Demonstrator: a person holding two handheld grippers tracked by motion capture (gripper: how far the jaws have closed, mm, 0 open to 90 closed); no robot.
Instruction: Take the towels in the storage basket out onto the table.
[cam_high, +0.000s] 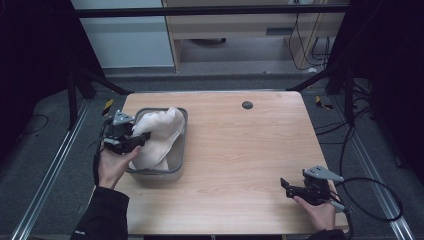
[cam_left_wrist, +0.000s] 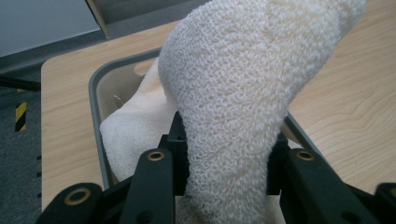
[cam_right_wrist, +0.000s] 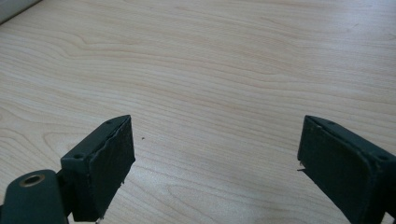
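A white terry towel (cam_high: 157, 134) lies bunched in a grey plastic bin (cam_high: 181, 159) on the left half of the wooden table. My left gripper (cam_high: 135, 140) reaches over the bin's left rim and is shut on a thick fold of the towel (cam_left_wrist: 233, 93), which rises between its black jaws and hides their tips. The bin's rim (cam_left_wrist: 95, 100) curves behind the cloth. My right gripper (cam_high: 292, 190) rests low near the table's front right corner, jaws wide open with bare wood between its pads (cam_right_wrist: 109, 163), holding nothing.
A small dark round grommet (cam_high: 247, 105) sits in the table (cam_high: 240, 150) near its back edge. Cables (cam_high: 370, 200) loop off the right side. Dark frame struts stand at both back corners, over grey carpet.
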